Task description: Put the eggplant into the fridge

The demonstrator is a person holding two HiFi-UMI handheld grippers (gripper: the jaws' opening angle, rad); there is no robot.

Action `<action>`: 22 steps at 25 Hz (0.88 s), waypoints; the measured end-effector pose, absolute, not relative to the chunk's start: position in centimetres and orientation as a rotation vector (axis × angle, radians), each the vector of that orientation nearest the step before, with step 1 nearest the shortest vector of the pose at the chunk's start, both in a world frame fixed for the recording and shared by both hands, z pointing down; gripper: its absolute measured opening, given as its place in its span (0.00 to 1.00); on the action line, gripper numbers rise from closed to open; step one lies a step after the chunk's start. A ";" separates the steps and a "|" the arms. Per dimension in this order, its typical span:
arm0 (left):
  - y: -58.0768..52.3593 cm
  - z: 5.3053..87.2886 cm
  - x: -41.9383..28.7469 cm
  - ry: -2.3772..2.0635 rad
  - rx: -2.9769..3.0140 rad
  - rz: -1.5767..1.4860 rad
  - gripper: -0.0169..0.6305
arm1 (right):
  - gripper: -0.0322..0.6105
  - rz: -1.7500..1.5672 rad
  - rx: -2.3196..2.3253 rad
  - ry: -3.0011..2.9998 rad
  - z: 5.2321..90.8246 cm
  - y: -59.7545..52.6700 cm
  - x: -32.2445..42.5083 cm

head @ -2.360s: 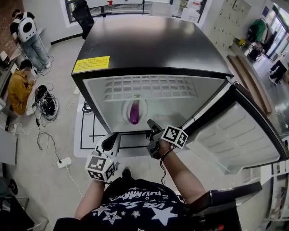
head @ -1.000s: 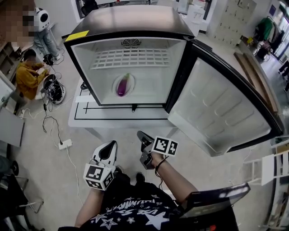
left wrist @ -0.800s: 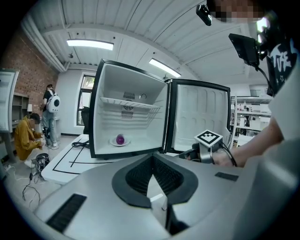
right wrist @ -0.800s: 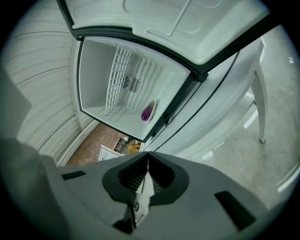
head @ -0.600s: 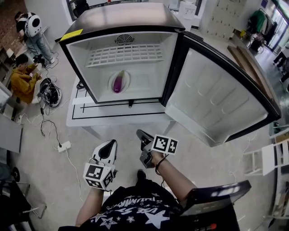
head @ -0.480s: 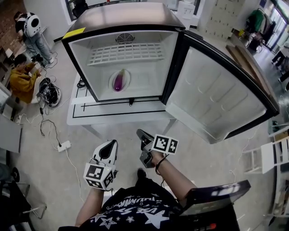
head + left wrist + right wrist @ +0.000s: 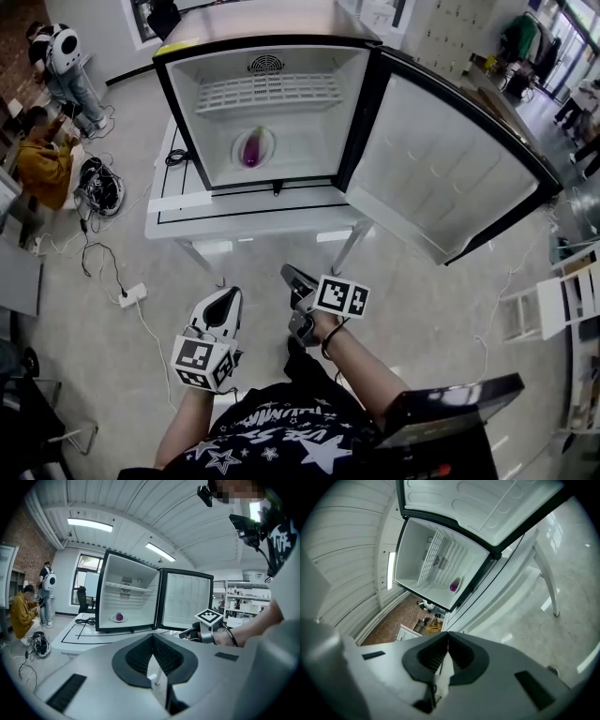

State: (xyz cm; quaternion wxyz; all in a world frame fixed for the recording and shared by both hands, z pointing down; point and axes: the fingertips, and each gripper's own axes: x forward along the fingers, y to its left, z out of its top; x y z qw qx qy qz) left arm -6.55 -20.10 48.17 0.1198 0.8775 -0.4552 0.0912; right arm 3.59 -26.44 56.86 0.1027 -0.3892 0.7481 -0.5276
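Observation:
The purple eggplant (image 7: 251,148) lies on a small white plate (image 7: 263,141) on the floor of the open fridge (image 7: 172,98), under a wire shelf (image 7: 262,92). It also shows far off as the eggplant (image 7: 119,616) in the left gripper view and the eggplant (image 7: 453,586) in the right gripper view. The fridge door (image 7: 441,178) swings wide to the right. My left gripper (image 7: 226,296) and right gripper (image 7: 291,277) hover over the floor, well short of the table, both shut and holding nothing. In their own views, the left gripper (image 7: 153,635) and the right gripper (image 7: 447,632) show jaws pressed together.
The fridge stands on a low white table (image 7: 244,221) with black lines. Two people (image 7: 42,159) are at the far left beside cables and a power strip (image 7: 131,293). White shelving (image 7: 562,300) stands at the right.
The view has pulled back from the fridge. Both grippers, once at the fridge opening, now hang over the floor in front of the table. The eggplant stays on its plate inside.

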 end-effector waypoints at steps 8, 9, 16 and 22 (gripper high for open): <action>-14.6 47.8 -9.1 -1.317 2.580 0.249 0.04 | 0.06 -1.530 -1.158 2.214 56.1 -21.1 0.9; -13.8 47.8 -9.6 -1.318 2.579 0.248 0.04 | 0.06 -1.526 -1.160 2.212 56.0 -20.4 0.5; -8.6 47.7 -11.8 -1.296 2.596 0.240 0.04 | 0.06 -1.496 -1.183 2.214 55.3 -14.6 -1.4; -4.3 47.5 -12.6 -1.248 2.631 0.226 0.04 | 0.06 -1.463 -1.218 2.188 54.9 -9.9 -2.2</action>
